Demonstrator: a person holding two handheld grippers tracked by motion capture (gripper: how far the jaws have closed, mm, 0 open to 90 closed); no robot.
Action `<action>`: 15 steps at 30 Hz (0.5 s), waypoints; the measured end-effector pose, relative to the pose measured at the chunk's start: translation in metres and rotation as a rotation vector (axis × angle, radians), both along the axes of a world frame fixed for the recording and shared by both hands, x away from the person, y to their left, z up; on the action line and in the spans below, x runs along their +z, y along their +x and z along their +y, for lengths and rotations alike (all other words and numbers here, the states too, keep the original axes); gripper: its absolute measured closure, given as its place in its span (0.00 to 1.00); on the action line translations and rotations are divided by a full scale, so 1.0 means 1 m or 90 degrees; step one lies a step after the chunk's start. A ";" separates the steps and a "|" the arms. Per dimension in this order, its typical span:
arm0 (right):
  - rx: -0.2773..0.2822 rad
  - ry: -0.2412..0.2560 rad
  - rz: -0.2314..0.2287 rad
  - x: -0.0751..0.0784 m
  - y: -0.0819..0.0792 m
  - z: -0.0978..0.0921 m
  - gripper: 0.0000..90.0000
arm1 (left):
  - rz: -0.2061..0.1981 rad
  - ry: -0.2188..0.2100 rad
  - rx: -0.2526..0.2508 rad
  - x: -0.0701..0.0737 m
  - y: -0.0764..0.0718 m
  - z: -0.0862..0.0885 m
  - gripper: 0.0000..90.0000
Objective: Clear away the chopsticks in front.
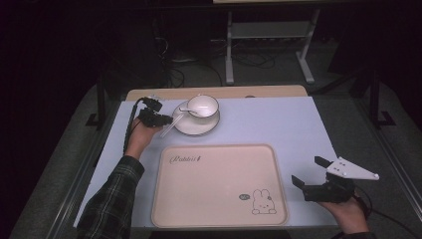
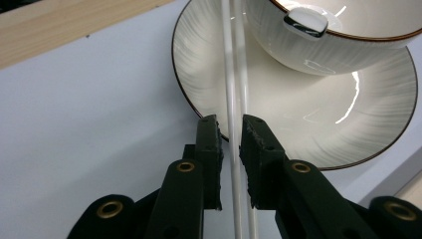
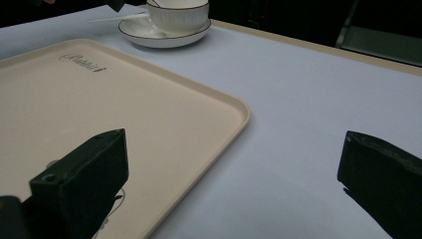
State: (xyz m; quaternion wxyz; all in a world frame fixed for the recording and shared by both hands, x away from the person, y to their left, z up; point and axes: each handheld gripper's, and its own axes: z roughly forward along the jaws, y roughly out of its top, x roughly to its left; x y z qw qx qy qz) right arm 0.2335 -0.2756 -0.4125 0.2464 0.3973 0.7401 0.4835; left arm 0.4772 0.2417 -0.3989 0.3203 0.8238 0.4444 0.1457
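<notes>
Resting near the counter's (image 1: pixel 298 119) front edge, the right claw (image 1: pixel 309 173) has its jaws spread wide and empty beside the bare tray (image 1: pixel 219 184). Farther off, the left claw (image 2: pixel 230 144) has its jaws nearly pressed together around a pair of white chopsticks (image 2: pixel 233 74), whose far ends lie on the saucer (image 2: pixel 298 124) beneath the bowl (image 2: pixel 343 35) holding a spoon (image 2: pixel 306 22). Judged progress: early; the chopsticks seem just gripped, with nothing yet on the tray.

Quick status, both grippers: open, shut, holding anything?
Left gripper: jaws close around the white chopsticks, grip not certain.
Right gripper: open, holding nothing.
</notes>
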 end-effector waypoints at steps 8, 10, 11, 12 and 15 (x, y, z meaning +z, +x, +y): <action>-0.001 0.001 0.001 0.000 0.000 -0.001 0.00 | 0.011 0.003 0.001 -0.008 0.000 0.001 0.86; -0.001 0.001 0.001 0.000 0.000 -0.001 0.00 | 0.018 0.004 0.001 -0.010 0.000 0.002 0.86; -0.001 0.002 0.001 0.000 0.000 -0.001 0.00 | 0.019 0.006 0.002 -0.012 0.000 0.002 0.86; -0.001 0.001 0.001 0.000 0.000 -0.001 0.00 | 0.021 0.006 0.001 -0.013 0.000 0.002 0.86; 0.000 0.000 0.001 0.000 0.000 -0.001 0.00 | 0.028 0.006 0.002 -0.016 -0.001 0.002 0.88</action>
